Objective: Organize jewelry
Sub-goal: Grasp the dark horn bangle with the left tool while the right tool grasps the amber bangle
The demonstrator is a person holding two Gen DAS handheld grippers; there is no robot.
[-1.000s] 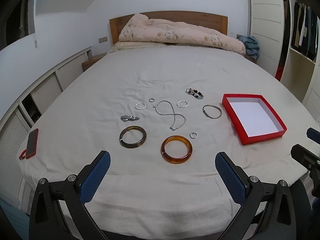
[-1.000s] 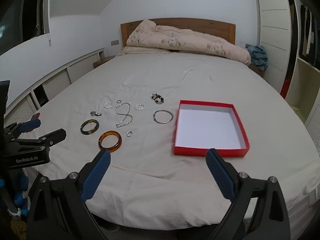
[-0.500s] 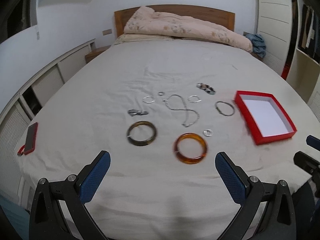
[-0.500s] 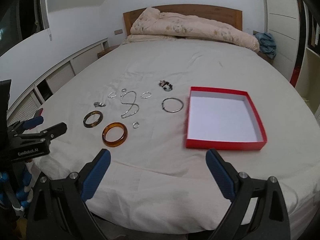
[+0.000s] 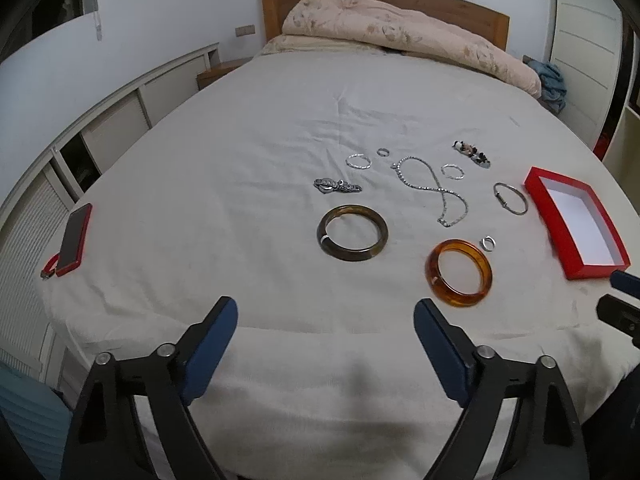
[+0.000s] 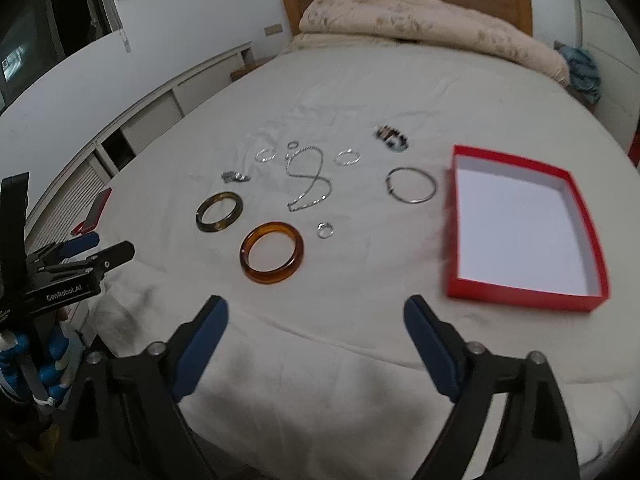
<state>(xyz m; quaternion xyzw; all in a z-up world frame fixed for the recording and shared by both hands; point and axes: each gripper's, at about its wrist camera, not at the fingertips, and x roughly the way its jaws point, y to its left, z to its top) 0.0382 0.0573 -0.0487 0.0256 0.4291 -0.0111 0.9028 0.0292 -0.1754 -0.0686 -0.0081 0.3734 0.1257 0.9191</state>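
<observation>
Jewelry lies spread on the white bed sheet. An amber bangle (image 5: 458, 273) (image 6: 272, 252) and a dark olive bangle (image 5: 353, 232) (image 6: 219, 212) lie nearest. Behind them are a silver chain necklace (image 5: 434, 189) (image 6: 310, 182), a thin silver bracelet (image 5: 511, 198) (image 6: 411, 185), a small ring (image 5: 489, 243) (image 6: 325, 230), several small silver hoops, a brooch (image 5: 336, 186) and a beaded piece (image 5: 472, 153). An empty red box (image 5: 576, 222) (image 6: 520, 226) sits on the right. My left gripper (image 5: 325, 340) and right gripper (image 6: 316, 338) are both open and empty above the bed's near edge.
A red phone (image 5: 74, 239) lies at the bed's left edge. A rolled duvet (image 5: 400, 36) lies at the headboard. Low cabinets line the left wall; a wardrobe stands on the right. The left gripper shows in the right wrist view (image 6: 72, 268).
Both grippers have moved forward and closer to the bed, so the jewelry and box look larger. The left view has swung left. Nothing on the bed has moved.
</observation>
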